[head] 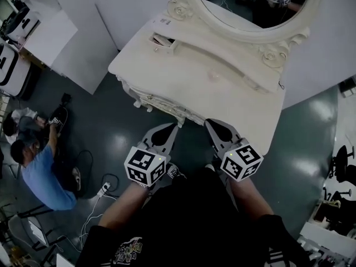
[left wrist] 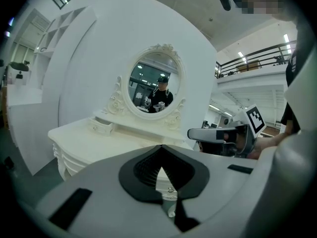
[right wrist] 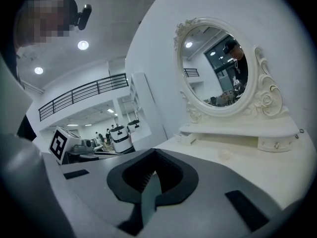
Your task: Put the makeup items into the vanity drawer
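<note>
A white vanity table (head: pixel 183 88) with an oval mirror (head: pixel 250 4) stands in front of me. On its raised shelf, a small drawer (head: pixel 165 41) at the left end stands open with a dark item inside. A small pale, roundish item (head: pixel 214 77) lies on the tabletop near the shelf, also in the right gripper view (right wrist: pixel 225 154). My left gripper (head: pixel 172 128) and right gripper (head: pixel 210 124) hover side by side just short of the vanity's front edge. Both are shut and empty, as the left gripper view (left wrist: pixel 161 150) and right gripper view (right wrist: pixel 154 152) show.
A person in a blue shirt (head: pixel 39 174) sits on the dark floor to the left. Cables and a power strip (head: pixel 103 191) lie nearby. White partition walls stand behind the vanity. The shelf's right drawer (right wrist: pixel 275 144) is closed.
</note>
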Motion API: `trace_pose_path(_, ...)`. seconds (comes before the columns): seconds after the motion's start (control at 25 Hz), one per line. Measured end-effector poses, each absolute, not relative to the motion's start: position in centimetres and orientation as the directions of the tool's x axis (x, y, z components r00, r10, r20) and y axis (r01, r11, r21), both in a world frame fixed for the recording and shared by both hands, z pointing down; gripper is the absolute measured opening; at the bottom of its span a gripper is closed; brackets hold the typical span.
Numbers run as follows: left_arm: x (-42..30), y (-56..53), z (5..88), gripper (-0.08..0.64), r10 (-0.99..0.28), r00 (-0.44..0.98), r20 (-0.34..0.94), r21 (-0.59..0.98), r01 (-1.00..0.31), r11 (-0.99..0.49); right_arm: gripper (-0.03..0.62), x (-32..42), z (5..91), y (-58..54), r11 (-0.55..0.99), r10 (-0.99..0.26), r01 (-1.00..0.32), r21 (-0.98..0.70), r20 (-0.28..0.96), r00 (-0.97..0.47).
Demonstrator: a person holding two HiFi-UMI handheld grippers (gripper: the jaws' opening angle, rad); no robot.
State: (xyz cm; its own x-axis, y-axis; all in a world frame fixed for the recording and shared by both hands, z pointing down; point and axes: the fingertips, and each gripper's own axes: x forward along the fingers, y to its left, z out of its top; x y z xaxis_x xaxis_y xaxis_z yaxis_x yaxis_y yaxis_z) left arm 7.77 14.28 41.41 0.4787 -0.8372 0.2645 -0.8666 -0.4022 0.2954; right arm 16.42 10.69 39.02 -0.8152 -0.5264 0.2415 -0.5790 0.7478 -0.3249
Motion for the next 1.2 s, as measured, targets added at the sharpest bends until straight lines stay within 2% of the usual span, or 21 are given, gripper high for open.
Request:
trace_pose_path(0.64,3.5,12.2,41.7,0.0,-0.866,0.437,0.245,0.337,-0.876,-0.346,0.029,14.6,39.2,6.1,0.721,-0.554,-0.621,-0.307,0.284,-0.783)
trace_pose_path(1.2,5.0,5.5,43.3,0.0,-0.833,0.465,0.3,0.335,-0.869,-0.365,0.029,17.9,43.2,-2.8,0.637,-0.604,-0.699,-0.326,0.352,-0.715)
